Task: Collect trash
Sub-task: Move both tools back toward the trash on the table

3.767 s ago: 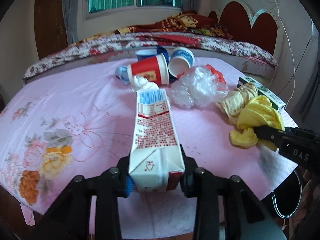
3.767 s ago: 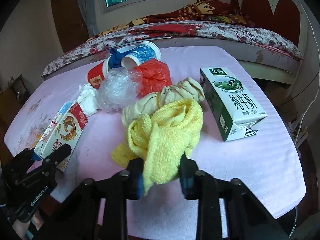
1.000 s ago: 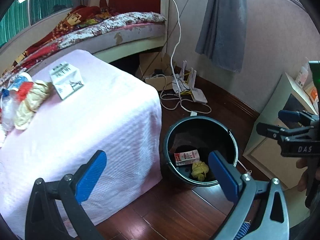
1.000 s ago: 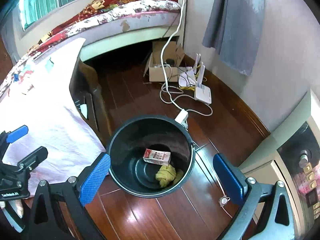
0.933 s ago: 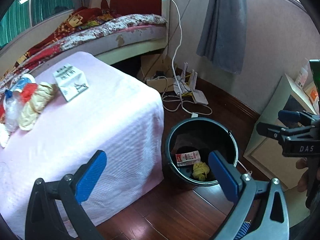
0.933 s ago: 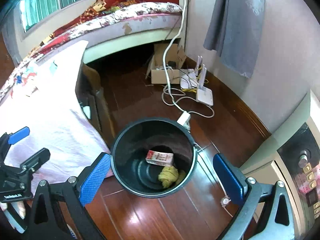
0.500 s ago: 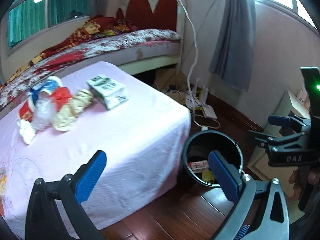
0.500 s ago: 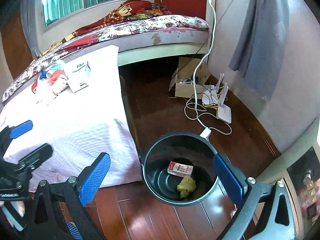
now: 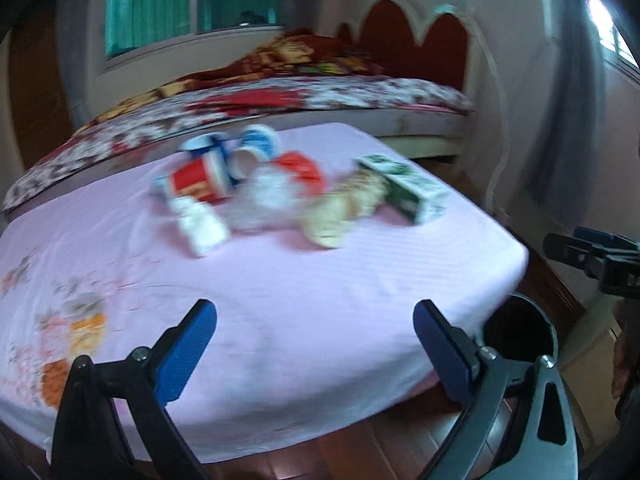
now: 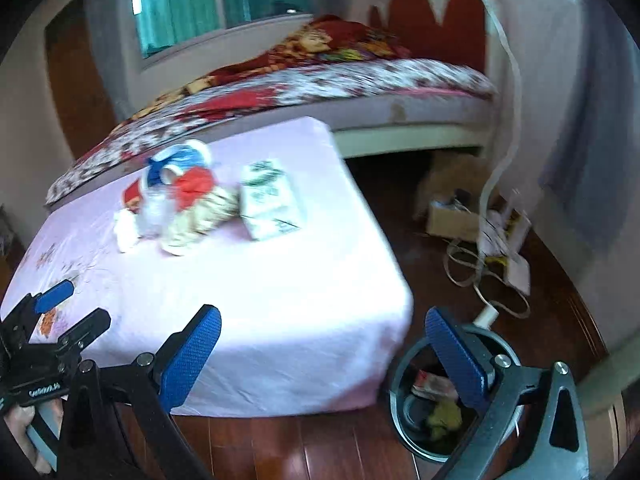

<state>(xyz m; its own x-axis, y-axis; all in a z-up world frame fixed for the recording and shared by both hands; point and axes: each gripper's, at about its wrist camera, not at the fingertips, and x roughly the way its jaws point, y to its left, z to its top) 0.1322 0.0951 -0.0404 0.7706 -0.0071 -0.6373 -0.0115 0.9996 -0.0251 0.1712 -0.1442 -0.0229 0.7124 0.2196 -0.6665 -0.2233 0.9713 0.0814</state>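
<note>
A blurred trash pile lies on the pink table (image 9: 300, 280): a red cup (image 9: 192, 182), blue-and-white cups (image 9: 252, 152), a clear plastic bag (image 9: 264, 200), a beige cloth (image 9: 340, 208), white tissue (image 9: 200, 224) and a green milk carton (image 9: 408, 188). My left gripper (image 9: 314, 312) hangs over the table's near edge, its jaws wide but closing on nothing. My right gripper (image 10: 323, 318) is open and empty beside the table corner, above the black bin (image 10: 404, 392). The bin holds a red carton (image 10: 430, 386) and a yellow cloth (image 10: 442, 416).
A bed (image 10: 360, 88) with a floral cover runs behind the table. A cardboard box (image 10: 452, 208), white cables and routers (image 10: 504, 240) lie on the dark wooden floor to the right. A grey curtain (image 9: 572, 80) hangs at the right wall.
Both grippers have swung away from the bin toward the table; the bin has slid to the lower right of each view. The red carton and yellow cloth, held earlier, now lie in the bin.
</note>
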